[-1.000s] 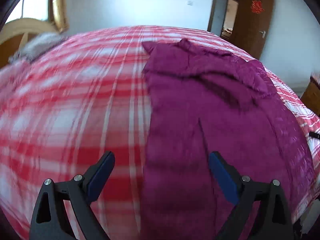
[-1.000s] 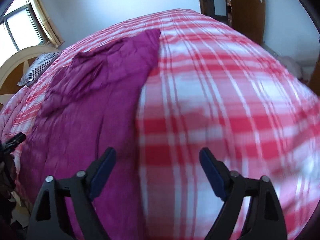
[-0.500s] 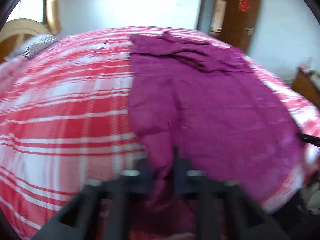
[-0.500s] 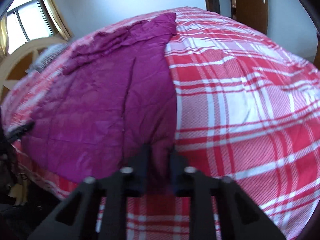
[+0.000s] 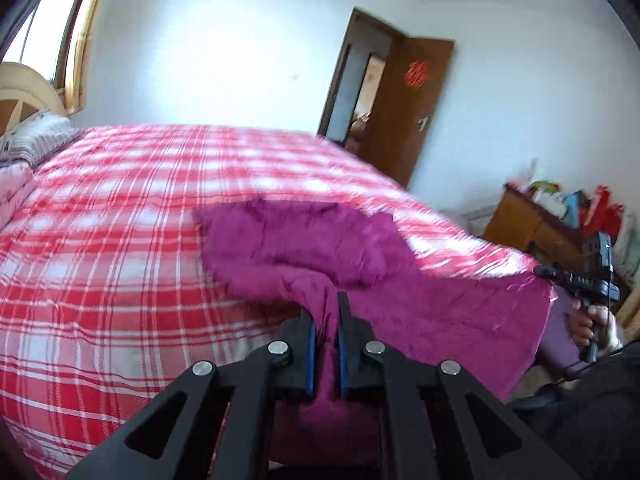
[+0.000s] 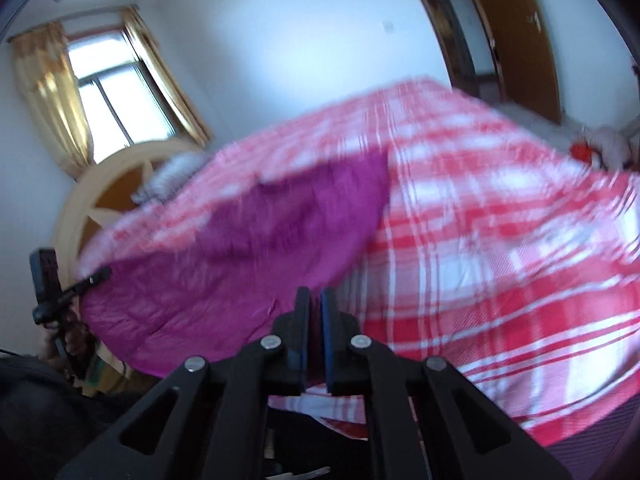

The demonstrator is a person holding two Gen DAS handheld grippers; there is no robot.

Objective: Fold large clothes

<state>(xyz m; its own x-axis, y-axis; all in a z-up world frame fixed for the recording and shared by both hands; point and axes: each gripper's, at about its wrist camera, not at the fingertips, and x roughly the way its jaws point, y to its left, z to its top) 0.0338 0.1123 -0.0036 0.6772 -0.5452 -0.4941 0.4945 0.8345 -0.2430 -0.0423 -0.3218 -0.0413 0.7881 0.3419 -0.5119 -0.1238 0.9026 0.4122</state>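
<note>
Pinching magenta garment (image 5: 420, 312), left fingers (image 5: 310, 340) clamped, right fingers (image 6: 303, 332) clamped

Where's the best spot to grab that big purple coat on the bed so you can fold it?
Grab the purple coat by its near hem, one corner in each gripper, coming from the bed's near edge. The hem is a long straight edge, so lifting both corners probably carries it over evenly. The left gripper and right gripper are shut there now.
</note>
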